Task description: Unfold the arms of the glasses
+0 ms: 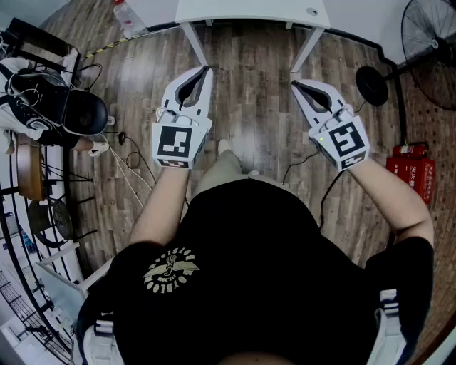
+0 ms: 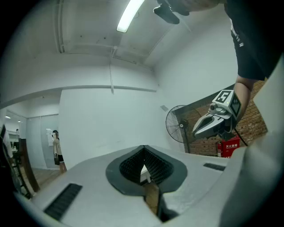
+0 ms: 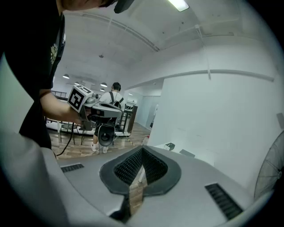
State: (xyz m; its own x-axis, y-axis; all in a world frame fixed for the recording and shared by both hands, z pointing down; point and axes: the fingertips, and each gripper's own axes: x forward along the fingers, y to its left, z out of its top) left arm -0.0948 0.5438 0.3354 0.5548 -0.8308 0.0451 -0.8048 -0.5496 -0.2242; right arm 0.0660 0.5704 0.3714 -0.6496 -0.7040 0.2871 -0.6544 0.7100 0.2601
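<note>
No glasses show in any view. In the head view my left gripper (image 1: 206, 69) and right gripper (image 1: 293, 83) are held out over the wooden floor, pointing toward a white table (image 1: 253, 11) whose near edge is all that shows. Both are shut with nothing between the jaws, the tips meeting. The left gripper view shows its own closed jaws (image 2: 143, 146) against a white wall, with the right gripper (image 2: 217, 119) off to the side. The right gripper view shows its closed jaws (image 3: 142, 149) and the left gripper (image 3: 95, 108) in front of a person standing in the background.
A standing fan (image 1: 427, 43) and a red fire extinguisher box (image 1: 412, 171) are at the right. A chair piled with dark gear (image 1: 43, 107), cables on the floor (image 1: 128, 160) and a plastic bottle (image 1: 128, 18) are at the left.
</note>
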